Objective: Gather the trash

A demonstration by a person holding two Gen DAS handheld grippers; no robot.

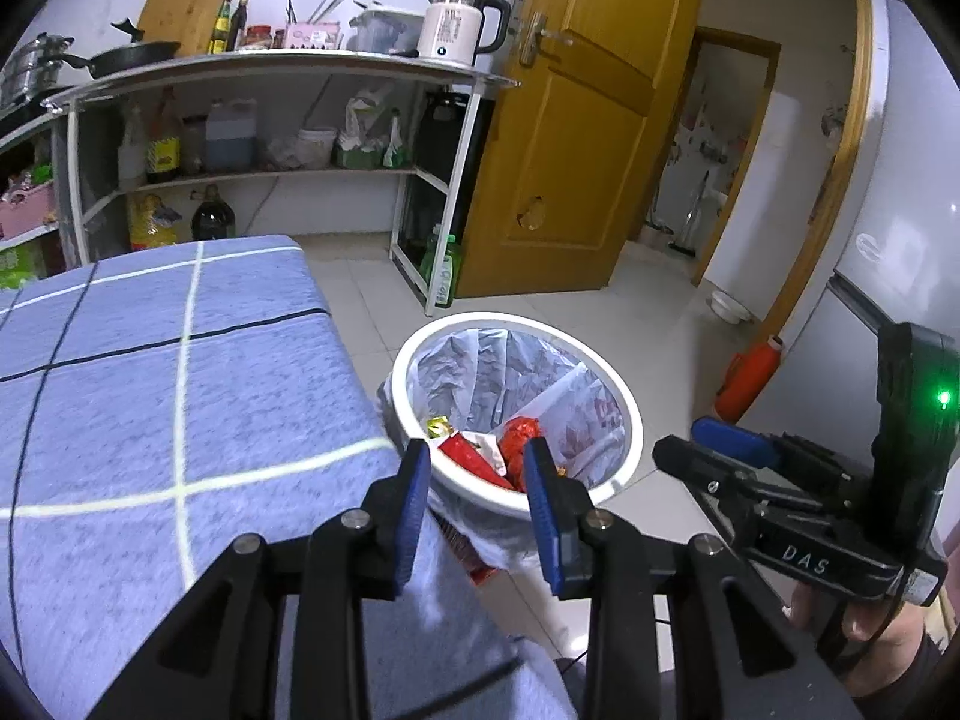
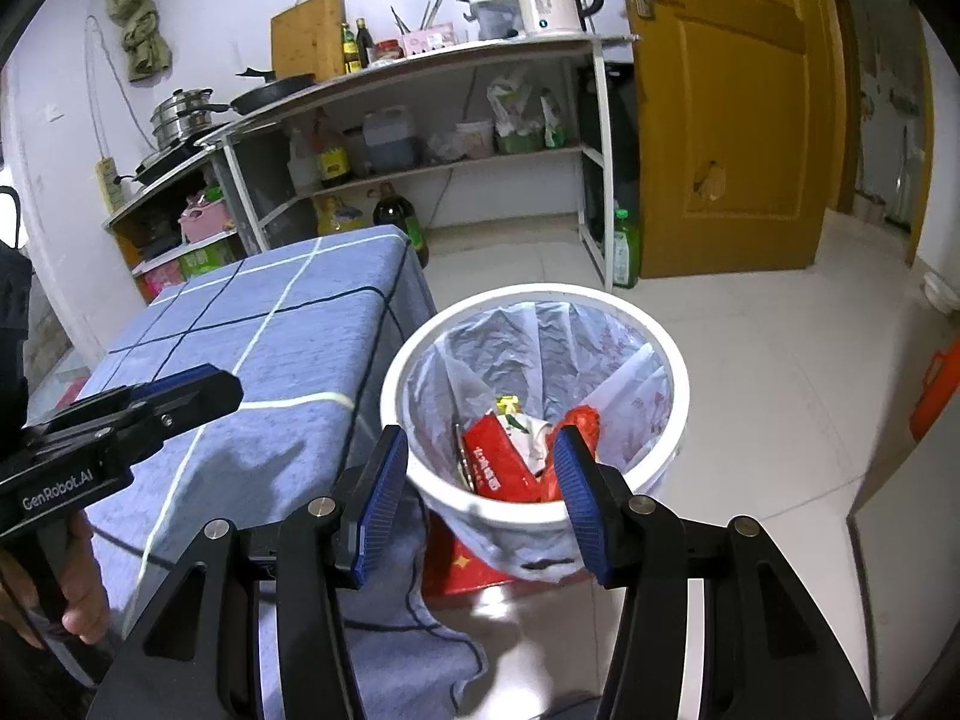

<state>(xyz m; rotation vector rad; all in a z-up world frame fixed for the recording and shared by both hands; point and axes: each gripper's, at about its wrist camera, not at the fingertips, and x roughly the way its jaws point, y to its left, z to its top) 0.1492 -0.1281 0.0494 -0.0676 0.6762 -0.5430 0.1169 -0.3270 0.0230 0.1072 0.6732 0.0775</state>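
Note:
A white trash bin [image 1: 516, 319] [image 2: 534, 291] with a pale plastic liner stands on the tiled floor beside the table. Inside it lie a red box [image 2: 498, 456] [image 1: 465, 455], a crumpled red wrapper [image 2: 581, 420] [image 1: 517, 438] and a small yellow wrapper [image 2: 507, 403] [image 1: 438, 425]. My left gripper [image 1: 477, 450] hovers over the bin's near rim, open, with nothing between its blue pads. My right gripper [image 2: 480, 438] hangs above the bin too, open wide and empty. Each shows from the side in the other's view: the right gripper [image 1: 684, 441], the left gripper [image 2: 210, 387].
A table under a blue checked cloth [image 1: 180, 390] [image 2: 270, 348] sits left of the bin. Behind stand a metal shelf rack [image 1: 270, 69] with a kettle [image 1: 456, 24], a wooden door [image 1: 576, 150], a green bottle [image 1: 441, 270], an orange flask [image 1: 750, 378] and a white bowl [image 1: 729, 306].

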